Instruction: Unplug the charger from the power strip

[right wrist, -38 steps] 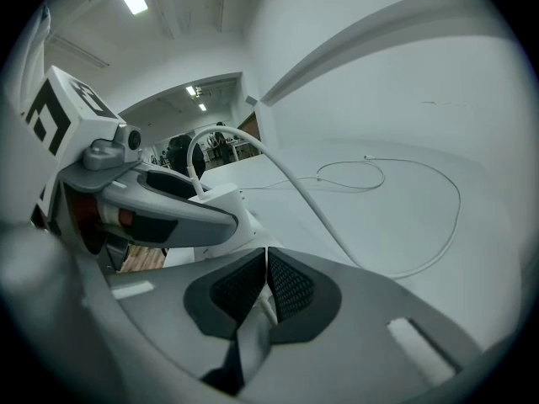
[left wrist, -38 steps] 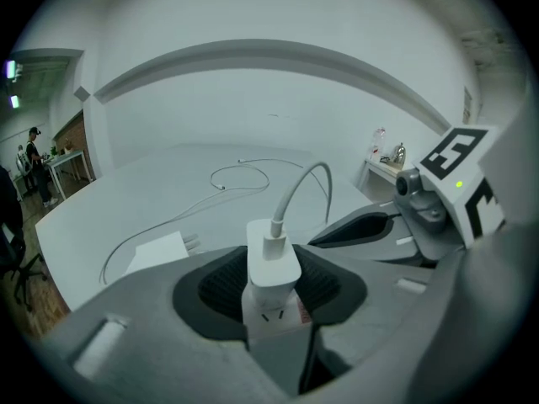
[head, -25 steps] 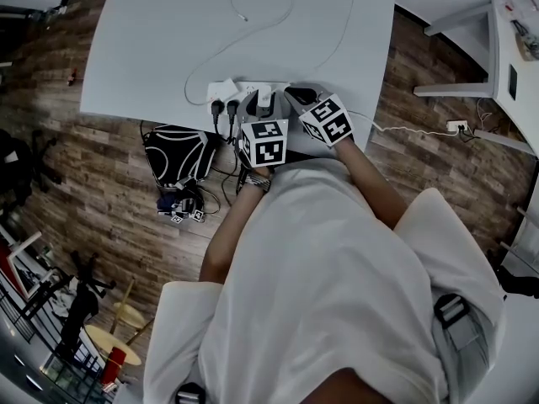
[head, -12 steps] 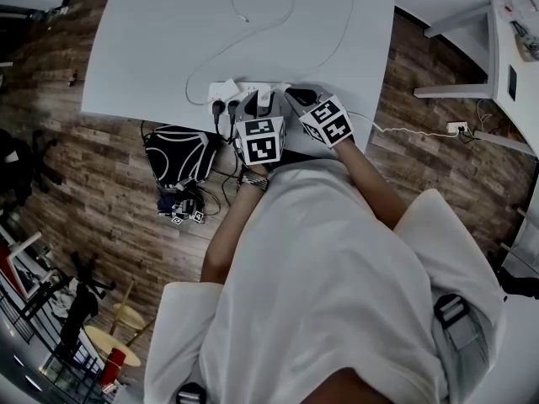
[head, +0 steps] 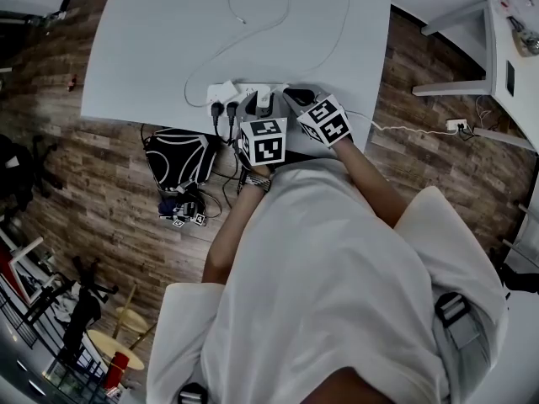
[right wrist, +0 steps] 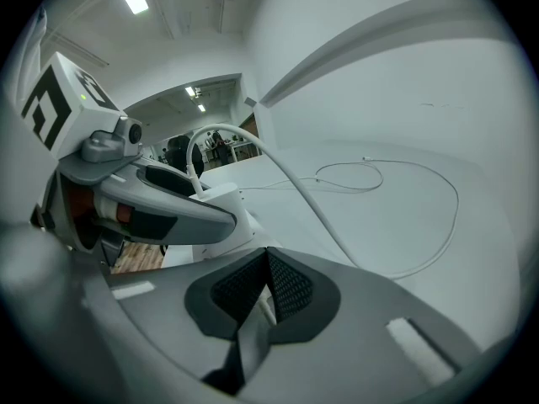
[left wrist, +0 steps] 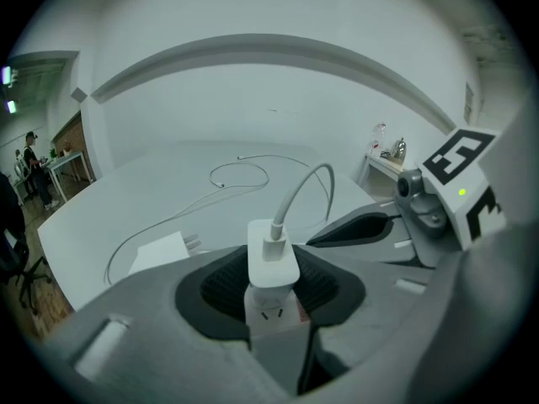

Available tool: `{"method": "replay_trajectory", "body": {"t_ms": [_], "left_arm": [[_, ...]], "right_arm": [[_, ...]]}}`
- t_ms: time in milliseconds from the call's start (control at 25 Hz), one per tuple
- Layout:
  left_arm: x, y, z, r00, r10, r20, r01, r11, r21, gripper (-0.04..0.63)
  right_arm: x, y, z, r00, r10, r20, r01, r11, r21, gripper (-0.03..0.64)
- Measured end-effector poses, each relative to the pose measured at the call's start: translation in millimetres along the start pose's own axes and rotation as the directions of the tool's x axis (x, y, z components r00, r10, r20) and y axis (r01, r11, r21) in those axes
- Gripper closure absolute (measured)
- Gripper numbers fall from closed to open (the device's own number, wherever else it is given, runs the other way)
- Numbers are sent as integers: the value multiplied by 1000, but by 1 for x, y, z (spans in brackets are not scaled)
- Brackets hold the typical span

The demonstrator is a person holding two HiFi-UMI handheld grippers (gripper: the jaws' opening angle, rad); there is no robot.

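Observation:
A white charger (left wrist: 274,263) stands on the end of the white power strip (left wrist: 278,316), and its cable (left wrist: 303,192) arches up and away over the table. My left gripper (left wrist: 271,289) is shut on the charger, one dark pad on each side of it. In the head view both grippers sit side by side at the table's near edge over the power strip (head: 244,89). My right gripper (right wrist: 266,289) is shut with its pads meeting just right of the left gripper (right wrist: 168,200). A thin pale sliver shows under the pads; I cannot tell what it is.
A white adapter (head: 221,89) and two black plugs (head: 224,108) occupy the strip's left part. A thin cable (head: 278,23) loops across the white table (head: 152,49). A black bag (head: 178,154) lies on the wooden floor, and a white cord runs to a floor socket (head: 456,126).

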State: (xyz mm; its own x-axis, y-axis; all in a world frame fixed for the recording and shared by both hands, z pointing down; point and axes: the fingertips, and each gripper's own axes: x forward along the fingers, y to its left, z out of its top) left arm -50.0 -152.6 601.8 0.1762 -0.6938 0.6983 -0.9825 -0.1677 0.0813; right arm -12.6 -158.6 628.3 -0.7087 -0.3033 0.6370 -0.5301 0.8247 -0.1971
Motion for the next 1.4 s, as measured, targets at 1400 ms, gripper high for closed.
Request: {"method": "replay_trajectory", "body": {"t_ms": [1400], "left_arm": [[1, 0, 2, 1000, 9, -28, -9, 1000, 16, 451]], "right_arm": [[0, 0, 1, 1000, -12, 9, 12, 1000, -11, 614]]}}
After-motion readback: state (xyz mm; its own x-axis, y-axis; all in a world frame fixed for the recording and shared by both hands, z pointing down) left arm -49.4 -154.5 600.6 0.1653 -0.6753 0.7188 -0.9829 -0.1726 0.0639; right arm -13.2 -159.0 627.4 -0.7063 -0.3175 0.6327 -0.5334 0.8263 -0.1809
